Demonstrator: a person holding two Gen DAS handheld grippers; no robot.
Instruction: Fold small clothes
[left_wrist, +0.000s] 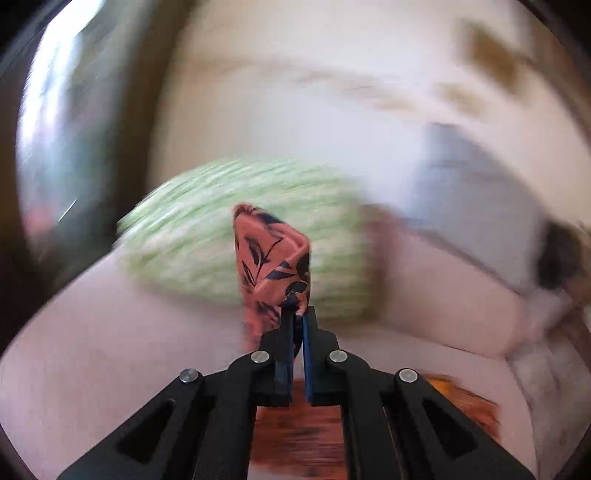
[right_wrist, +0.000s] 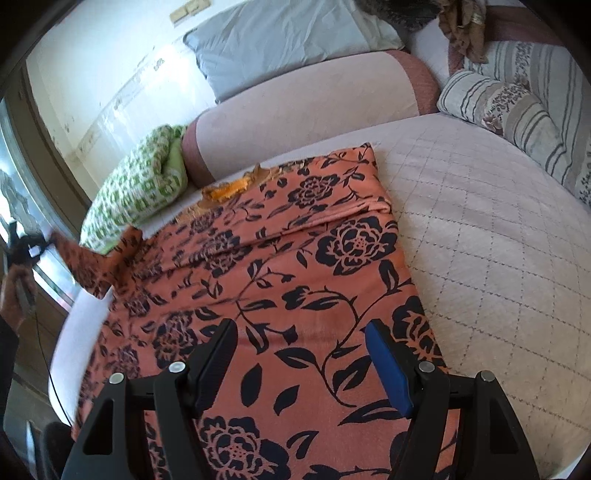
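On the bed lay a salmon-pink garment (right_wrist: 303, 266) printed with dark flowers and leaves, spread out flat along the quilted pale mattress cover (right_wrist: 491, 229), with an orange patch at its far edge. Its near-left corner was lifted off the bed: the left gripper (left_wrist: 295, 314) had its jaws pressed together on that corner, and a folded peak of the printed cloth stood up just past the fingertips. That wrist's view was badly smeared, so little else in it could be made out clearly. From the other side, the same gripper showed only as a dark blur at the far left, with a hand (right_wrist: 14, 295) behind it and the raised corner stretched toward it.

The right gripper (right_wrist: 299, 354) hung over the near end of the garment, pointing down at it. Its jaws stood well apart, one black finger (right_wrist: 214, 365) and one with a blue pad (right_wrist: 388, 369), with nothing between them but the cloth lying below. Whether the tips touched the fabric, I could not tell.

A green-and-white patterned pillow (right_wrist: 140, 184) sat at the head of the bed, just beside a pink bolster (right_wrist: 303, 110). A grey pillow (right_wrist: 280, 40) leaned behind the bolster against the wall, and a striped floral cushion (right_wrist: 506, 107) lay at the far right.
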